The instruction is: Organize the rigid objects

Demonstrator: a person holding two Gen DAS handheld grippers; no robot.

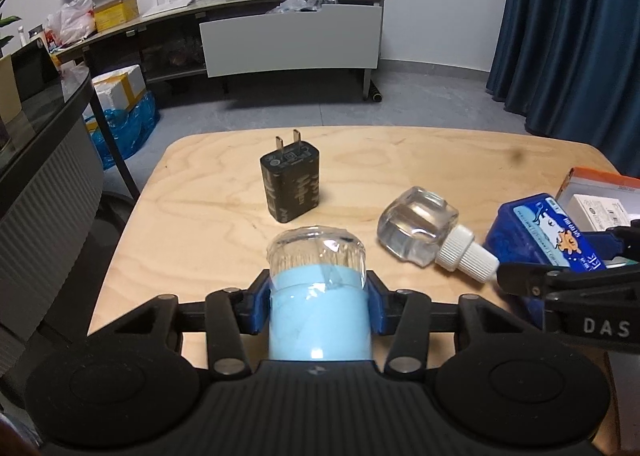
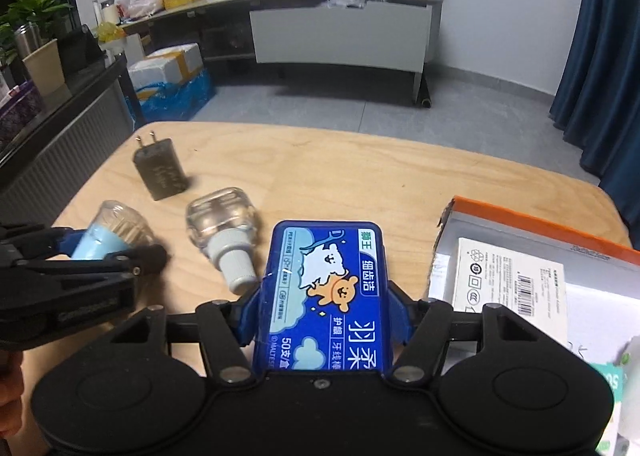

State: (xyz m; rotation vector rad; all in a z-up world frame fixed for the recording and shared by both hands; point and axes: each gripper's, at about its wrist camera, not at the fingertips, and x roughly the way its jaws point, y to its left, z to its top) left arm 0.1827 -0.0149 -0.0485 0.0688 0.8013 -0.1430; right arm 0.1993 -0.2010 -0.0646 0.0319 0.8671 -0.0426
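Charger: black plug-in charger [image 1: 291,187] lies flat toward the far left part of the bench [image 1: 420,172], prongs pointing at the far edge, apart from everything else.
Left hand-held gripper: left hand-held gripper [image 1: 319,298] is clenched on a light-blue bottle [image 1: 320,316]; its blue pads press both sides of the bottle body, just below the clear cap [image 1: 316,250]. The cap points toward the charger. In the right wrist view this gripper [image 2: 100,252] sits near the left edge of the bench.
Clear bottle: clear squat bottle [image 1: 418,226] lies on its side near the middle of the bench, between the two grippers, its ribbed white cap [image 1: 466,256] pointing toward the near edge. It is held by nothing.
Right hand-held gripper: right hand-held gripper [image 2: 326,312] is clenched on a blue floss-pick box [image 2: 326,292]; the pads press its two long sides, printed lid facing up. Whether the box rests on the bench, I cannot tell.
Tray: orange-rimmed cardboard tray [image 2: 532,222] stands at the right edge of the bench, holding a white carton [image 2: 508,280] with a barcode.
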